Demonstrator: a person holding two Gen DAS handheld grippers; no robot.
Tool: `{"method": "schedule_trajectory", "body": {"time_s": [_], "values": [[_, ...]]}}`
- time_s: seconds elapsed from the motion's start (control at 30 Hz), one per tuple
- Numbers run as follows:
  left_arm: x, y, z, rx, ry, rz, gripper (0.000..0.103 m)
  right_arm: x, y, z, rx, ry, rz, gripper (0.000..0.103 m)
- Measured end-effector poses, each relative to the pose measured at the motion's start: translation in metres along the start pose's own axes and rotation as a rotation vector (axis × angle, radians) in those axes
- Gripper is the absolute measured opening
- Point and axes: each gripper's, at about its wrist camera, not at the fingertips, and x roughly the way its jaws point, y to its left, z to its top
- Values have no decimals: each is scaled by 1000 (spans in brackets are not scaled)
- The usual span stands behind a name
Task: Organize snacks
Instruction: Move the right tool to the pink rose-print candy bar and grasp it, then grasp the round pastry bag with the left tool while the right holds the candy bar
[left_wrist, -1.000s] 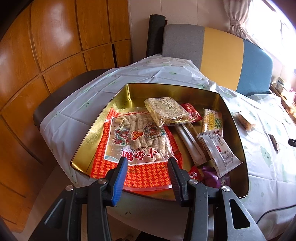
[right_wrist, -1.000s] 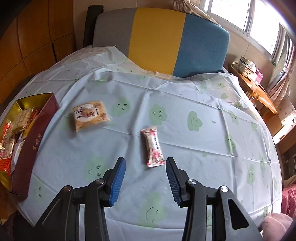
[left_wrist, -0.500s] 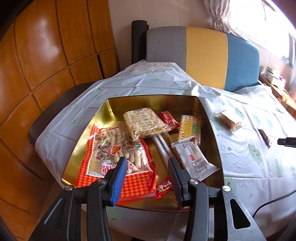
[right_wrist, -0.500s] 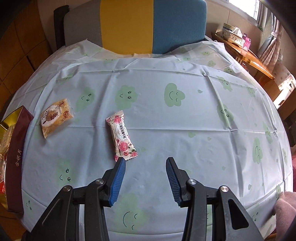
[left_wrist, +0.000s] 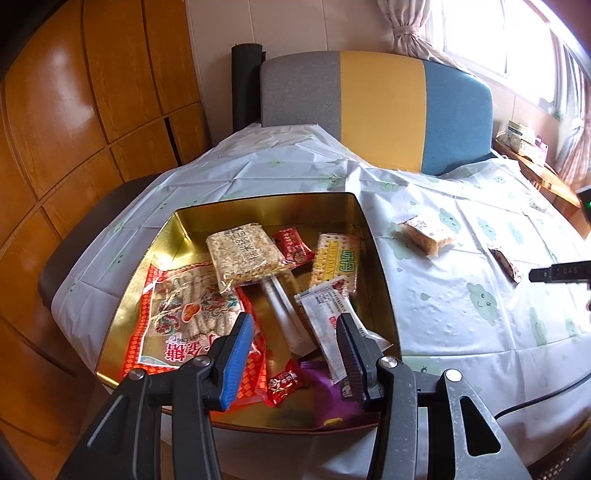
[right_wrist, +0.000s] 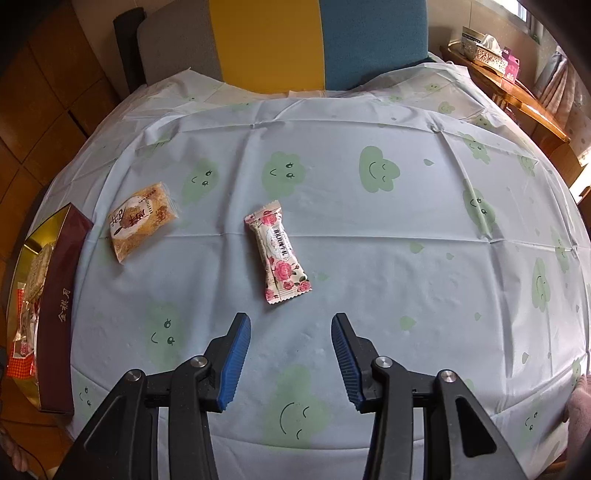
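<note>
A gold tin box (left_wrist: 258, 212) sits at the table's left and holds several snacks: a big red bag (left_wrist: 184, 321), a rice cracker pack (left_wrist: 243, 254), a yellow cracker pack (left_wrist: 336, 258), a white bar (left_wrist: 325, 314). My left gripper (left_wrist: 293, 325) hovers open above its near end, holding nothing. On the tablecloth lie a pink rose-print candy (right_wrist: 279, 251) and an orange snack pack (right_wrist: 142, 219). My right gripper (right_wrist: 290, 325) stands open just short of the pink candy, with nothing between its fingers. The box's dark red side (right_wrist: 59, 306) shows at the left edge.
A pale tablecloth (right_wrist: 369, 240) with green smiling clouds covers the round table. A grey, yellow and blue chair back (left_wrist: 376, 110) stands behind it. Wooden wall panels (left_wrist: 74, 110) rise on the left; a wooden side table (right_wrist: 517, 96) with a tissue box is at right.
The left gripper has drawn back and swung right, so the tin sits further off. The right gripper has dropped and tilted down, and the pink candy has shifted toward the middle between its fingers.
</note>
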Motion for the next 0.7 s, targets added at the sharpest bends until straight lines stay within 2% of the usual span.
{"method": "schedule_trajectory", "body": {"time_s": [0.13, 0.2, 0.3, 0.4, 0.43, 0.47, 0.5, 0.67, 0.7], "values": [[-1, -10, 0, 28, -2, -36, 48, -1, 19, 15, -114, 9, -20, 48], [-3, -16, 1, 54, -6, -54, 51, 8, 25, 23, -161, 12, -28, 48], [-4, -24, 5, 96, -3, -81, 52, 26, 26, 34, -173, -9, -46, 48], [-1, -33, 13, 127, 8, -105, 52, 41, 19, 41, -134, -46, -9, 48], [2, -36, 17, 132, 17, -113, 52, 45, 17, 41, -132, -47, -4, 47], [6, -38, 21, 133, 31, -127, 52, 51, 16, 41, -138, -30, -24, 30], [11, -41, 26, 130, 49, -140, 52, 57, 16, 40, -152, 2, -54, 24], [36, -61, 52, 166, 110, -182, 53, 56, 21, 40, -183, 50, -54, 24], [40, -66, 57, 189, 114, -188, 58, 56, 21, 40, -194, 59, -58, 26]]}}
